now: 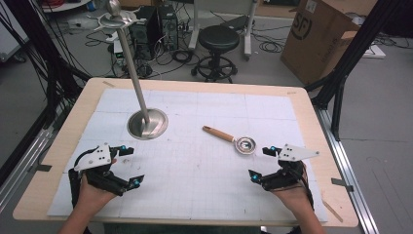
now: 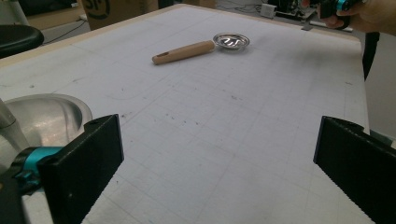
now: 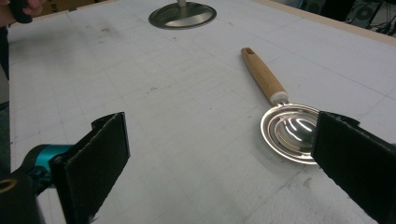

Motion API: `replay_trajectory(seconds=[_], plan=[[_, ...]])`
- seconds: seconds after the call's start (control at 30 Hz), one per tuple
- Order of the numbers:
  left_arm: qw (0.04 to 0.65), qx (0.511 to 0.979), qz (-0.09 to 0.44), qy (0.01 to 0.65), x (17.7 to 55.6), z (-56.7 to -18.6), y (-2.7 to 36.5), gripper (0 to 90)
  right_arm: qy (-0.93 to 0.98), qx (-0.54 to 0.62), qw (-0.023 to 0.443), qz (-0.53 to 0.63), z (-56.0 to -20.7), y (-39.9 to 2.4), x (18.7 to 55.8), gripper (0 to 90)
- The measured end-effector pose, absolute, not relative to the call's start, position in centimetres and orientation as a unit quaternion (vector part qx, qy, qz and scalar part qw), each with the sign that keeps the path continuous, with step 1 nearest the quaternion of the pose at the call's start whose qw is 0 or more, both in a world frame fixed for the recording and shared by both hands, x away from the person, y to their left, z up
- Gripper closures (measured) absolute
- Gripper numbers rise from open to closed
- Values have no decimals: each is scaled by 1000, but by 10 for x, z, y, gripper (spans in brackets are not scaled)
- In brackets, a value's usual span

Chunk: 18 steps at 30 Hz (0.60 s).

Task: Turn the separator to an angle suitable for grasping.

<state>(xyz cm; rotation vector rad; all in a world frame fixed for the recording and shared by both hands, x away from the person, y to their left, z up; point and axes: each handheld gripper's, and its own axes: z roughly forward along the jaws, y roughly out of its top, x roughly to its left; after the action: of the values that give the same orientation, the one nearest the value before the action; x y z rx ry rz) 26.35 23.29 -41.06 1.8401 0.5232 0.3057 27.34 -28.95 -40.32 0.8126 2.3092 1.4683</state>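
On the bench (image 1: 311,122), the left tongs (image 1: 131,166) and right tongs (image 1: 260,163) rest near the front edge, both with jaws spread and nothing between them. A wooden-handled strainer spoon (image 1: 232,138) lies just beyond the right tongs, apparently apart from them. A metal stand (image 1: 147,123) rises just beyond the left tongs.

Black left gripper (image 1: 125,167) and right gripper (image 1: 263,164), teal fingertip accents, grey three-cornered top plates
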Motion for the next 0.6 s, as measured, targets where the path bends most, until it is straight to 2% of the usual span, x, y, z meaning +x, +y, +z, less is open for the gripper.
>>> replay_trajectory(seconds=[0.23, 0.6], plan=[[560, 789, 132, 216, 263, -412, 230, 21, 793, 296, 135, 516, -404, -294, 278, 33], [559, 791, 132, 210, 262, -413, 227, 21, 797, 296, 148, 504, -402, -296, 275, 33]])
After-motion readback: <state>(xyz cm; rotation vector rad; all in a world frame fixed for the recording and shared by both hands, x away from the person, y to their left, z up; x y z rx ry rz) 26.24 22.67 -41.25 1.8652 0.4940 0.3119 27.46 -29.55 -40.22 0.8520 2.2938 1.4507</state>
